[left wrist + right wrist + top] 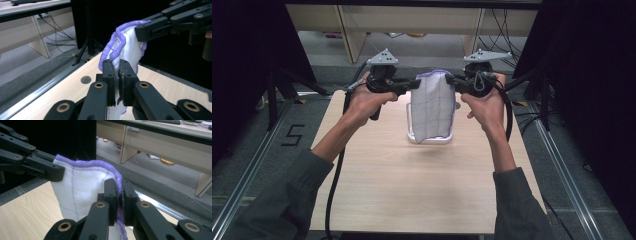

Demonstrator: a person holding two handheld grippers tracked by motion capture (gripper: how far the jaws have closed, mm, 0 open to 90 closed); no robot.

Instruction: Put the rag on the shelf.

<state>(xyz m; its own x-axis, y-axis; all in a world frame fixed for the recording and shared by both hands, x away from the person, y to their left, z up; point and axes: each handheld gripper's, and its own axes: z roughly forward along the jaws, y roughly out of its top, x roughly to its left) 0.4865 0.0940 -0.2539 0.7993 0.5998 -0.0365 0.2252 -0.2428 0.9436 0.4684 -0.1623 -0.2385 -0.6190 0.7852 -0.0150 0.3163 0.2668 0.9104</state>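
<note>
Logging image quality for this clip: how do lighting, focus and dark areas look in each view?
High view: soft and low in detail, even light on the pale wooden table, both side margins nearly black. Left gripper view: the white cloth with purple trim and the left gripper sharp, black backdrop swallowing detail behind. Right gripper view: the right gripper crisp, far desks slightly soft, upper left dark.

Both grippers are black — the left gripper (416, 84) and the right gripper (449, 79) each carry a grey three-cornered plate on top and trail a black cable. Brass-coloured pivot pins dot the linkages. The person's sleeves (517, 200) are grey-green — bare below the forearm.
</note>
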